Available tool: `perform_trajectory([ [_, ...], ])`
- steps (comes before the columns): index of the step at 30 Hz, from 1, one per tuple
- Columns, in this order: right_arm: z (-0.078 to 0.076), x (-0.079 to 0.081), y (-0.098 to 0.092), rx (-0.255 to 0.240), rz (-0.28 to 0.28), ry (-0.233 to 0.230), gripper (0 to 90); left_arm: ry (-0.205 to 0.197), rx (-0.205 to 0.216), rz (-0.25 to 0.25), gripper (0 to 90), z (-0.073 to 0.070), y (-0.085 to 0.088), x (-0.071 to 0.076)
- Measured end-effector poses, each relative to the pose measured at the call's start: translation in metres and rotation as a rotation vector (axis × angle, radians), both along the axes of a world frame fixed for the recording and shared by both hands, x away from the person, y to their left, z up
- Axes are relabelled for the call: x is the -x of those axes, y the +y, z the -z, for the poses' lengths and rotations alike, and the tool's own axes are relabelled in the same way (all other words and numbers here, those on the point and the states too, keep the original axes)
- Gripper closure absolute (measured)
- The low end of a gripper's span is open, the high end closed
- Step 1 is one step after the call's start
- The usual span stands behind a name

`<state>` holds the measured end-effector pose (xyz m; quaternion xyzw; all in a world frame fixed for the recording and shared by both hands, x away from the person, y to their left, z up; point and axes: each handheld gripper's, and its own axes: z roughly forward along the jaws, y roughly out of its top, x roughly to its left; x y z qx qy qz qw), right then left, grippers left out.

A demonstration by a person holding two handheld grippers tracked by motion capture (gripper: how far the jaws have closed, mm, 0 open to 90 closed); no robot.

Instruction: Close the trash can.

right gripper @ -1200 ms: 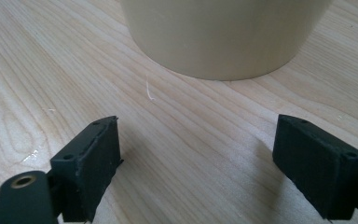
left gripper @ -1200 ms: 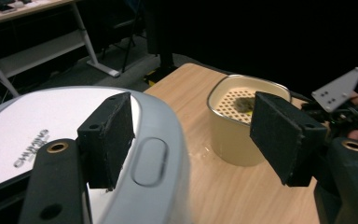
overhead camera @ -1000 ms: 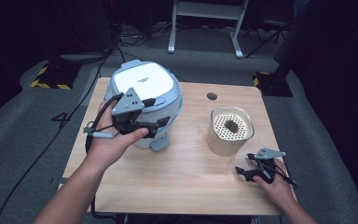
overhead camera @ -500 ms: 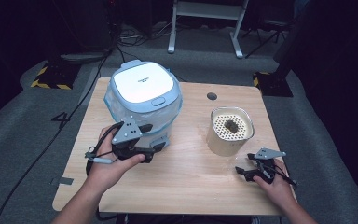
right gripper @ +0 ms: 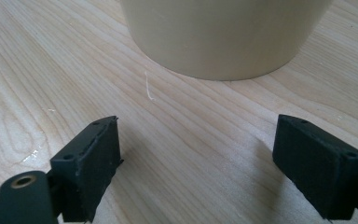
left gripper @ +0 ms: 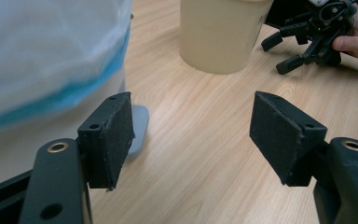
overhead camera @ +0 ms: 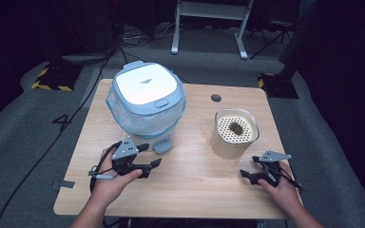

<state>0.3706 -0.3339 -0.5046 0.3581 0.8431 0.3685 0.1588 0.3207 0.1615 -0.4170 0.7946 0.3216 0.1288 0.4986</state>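
Note:
A white and blue lidded bin (overhead camera: 145, 102) with a plastic liner stands at the table's back left, and its grey pedal (overhead camera: 163, 145) points toward me. The left gripper view has the bin (left gripper: 42, 60) and its pedal (left gripper: 140, 130) at the left. My left gripper (overhead camera: 149, 155) (left gripper: 193, 135) rests low on the table just in front of the pedal, open and holding nothing. A cream container (overhead camera: 234, 133) (right gripper: 223, 32) with a perforated insert stands at the right. My right gripper (overhead camera: 248, 167) (right gripper: 198, 158) lies open just in front of it, apart from it.
The wooden table (overhead camera: 195, 190) has a small dark round hole (overhead camera: 216, 98) near its back edge. A cable trails off the left side to the floor. Bare wood lies between the two grippers. The far-off right gripper (left gripper: 307, 42) appears in the left gripper view.
My left gripper has drawn back from the bin's front and come down to the table near the pedal. The right gripper has stayed put.

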Motion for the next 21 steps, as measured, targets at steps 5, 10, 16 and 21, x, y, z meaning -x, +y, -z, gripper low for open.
perform_trajectory([
  [5, 0.000, 0.000, 0.000, 0.000, 0.000, 0.000, 14.9, 0.051, -0.007, -0.026, 30.8, 0.023, 0.001, 0.001],
  [10, 0.000, 0.000, 0.000, 0.000, 0.000, 0.000, 14.9, 0.086, -0.033, -0.049, 31.1, 0.039, 0.002, -0.001],
  [16, 0.000, 0.000, 0.000, 0.000, 0.000, 0.000, 14.9, 0.141, -0.077, -0.064, 31.1, 0.056, -0.001, -0.007],
  [21, 0.000, 0.000, 0.000, 0.000, 0.000, 0.000, 14.9, 0.181, -0.110, -0.084, 30.3, 0.070, 0.001, -0.011],
])
